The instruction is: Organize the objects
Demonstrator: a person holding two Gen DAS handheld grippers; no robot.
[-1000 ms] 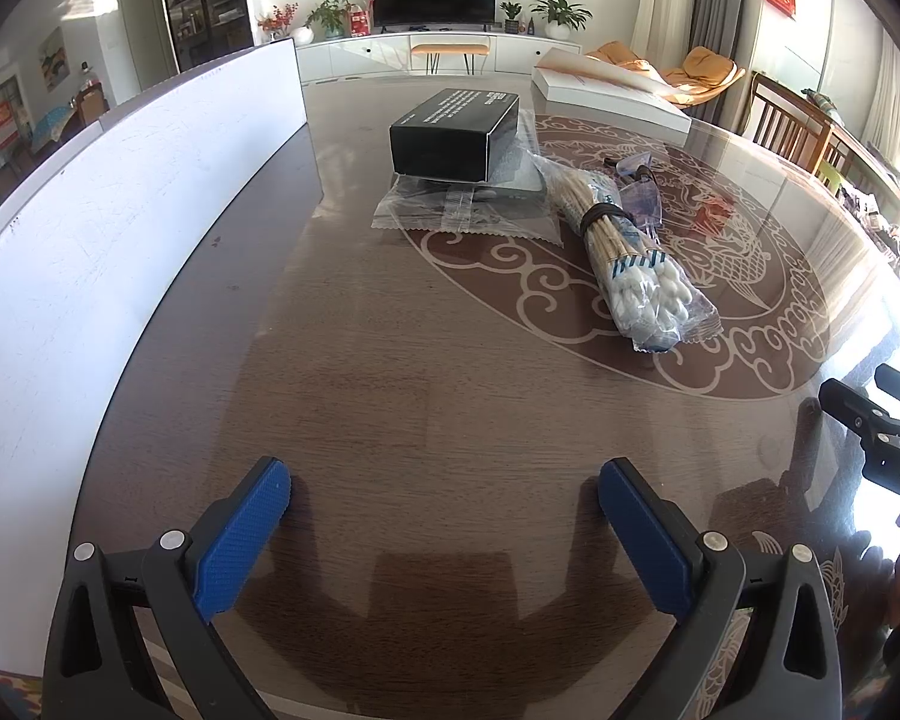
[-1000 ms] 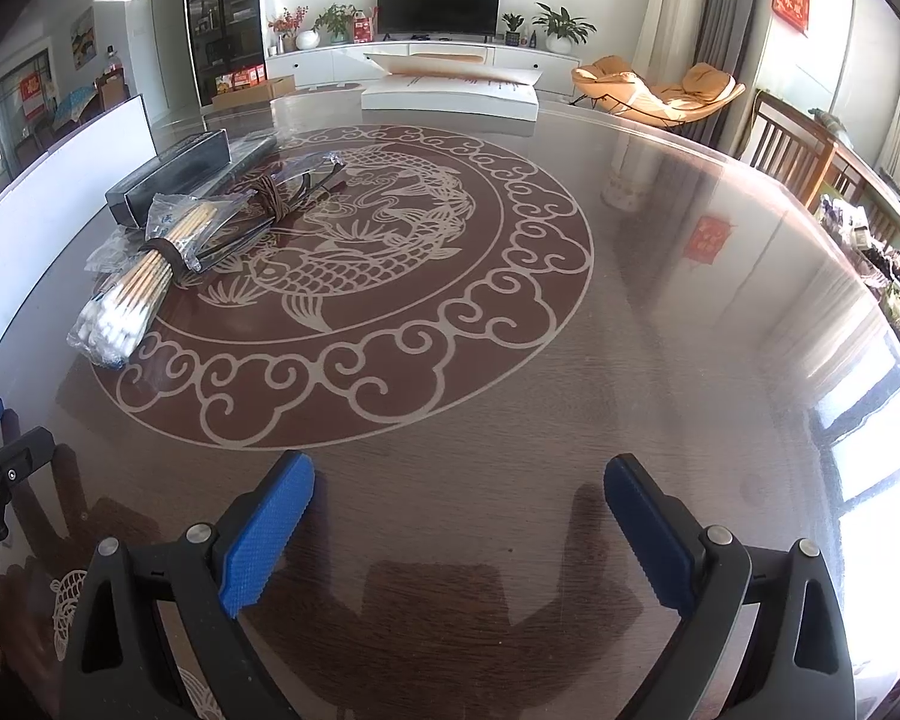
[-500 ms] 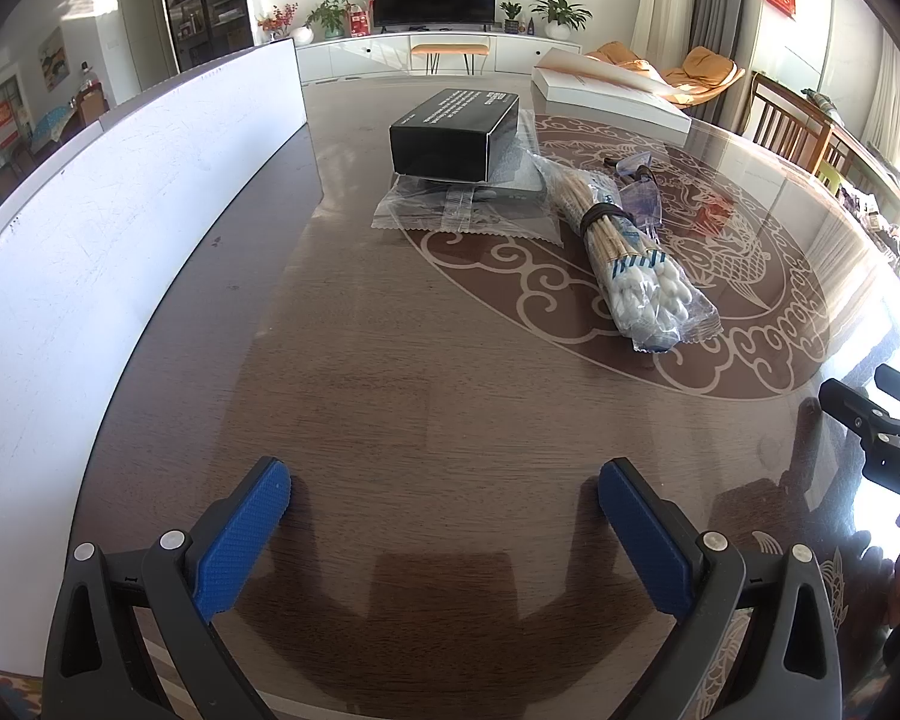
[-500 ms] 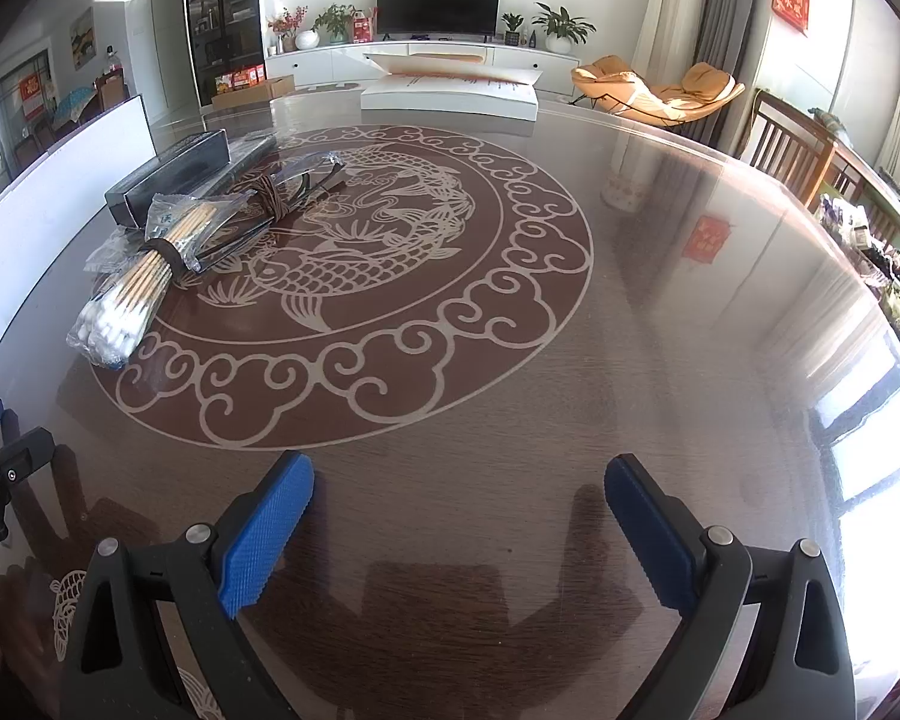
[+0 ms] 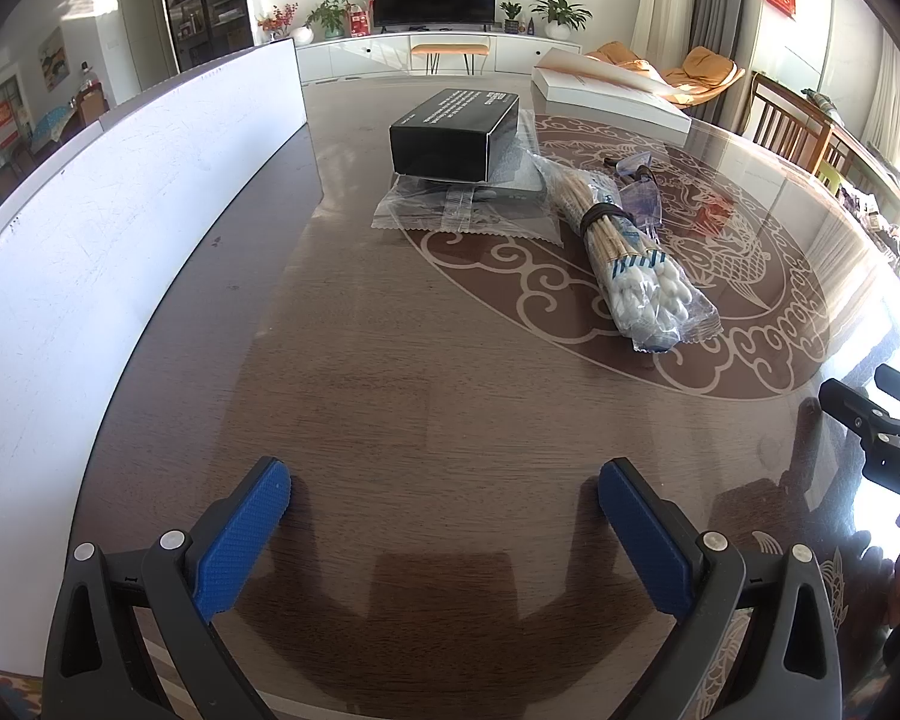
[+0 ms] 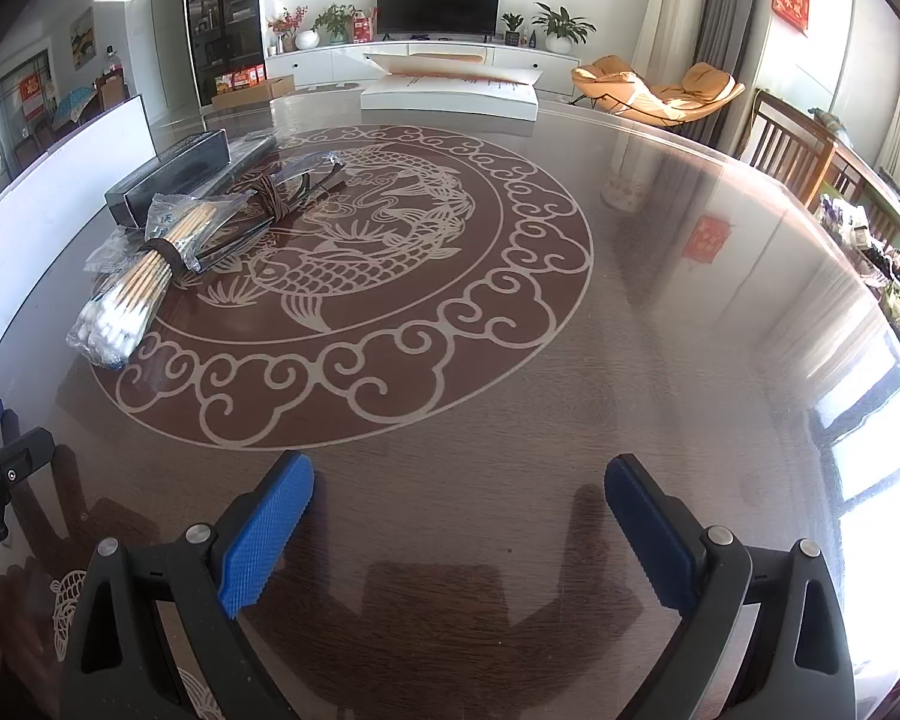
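White board (image 5: 120, 240) stands upright along the left edge of the counter (image 5: 450, 408), a dark glossy wood top with a pale fish-and-cloud medallion (image 6: 390, 276). Left gripper (image 5: 444, 498) low over bare counter near the front, jaws wide apart, nothing between the blue pads (image 5: 240, 540). Further in, black box (image 5: 453, 135) sits on a clear plastic bag (image 5: 450, 210) holding something flat and dark, can't tell what. Just right of it, cotton swab pack (image 5: 624, 258) lies on the medallion edge, bundled with a dark band, white tips toward the camera; a second clear packet (image 5: 639, 192) touches it on the far side, contents unclear. White flat box (image 5: 606, 99) at the far side of the counter, well apart from the rest. Right gripper (image 6: 459, 492) also over bare counter, jaws spread, empty, well apart from the swab pack, which sits far left in its view. Each gripper shows at the edge of the other's view. Wooden chair (image 6: 810, 150) beyond the right rim.
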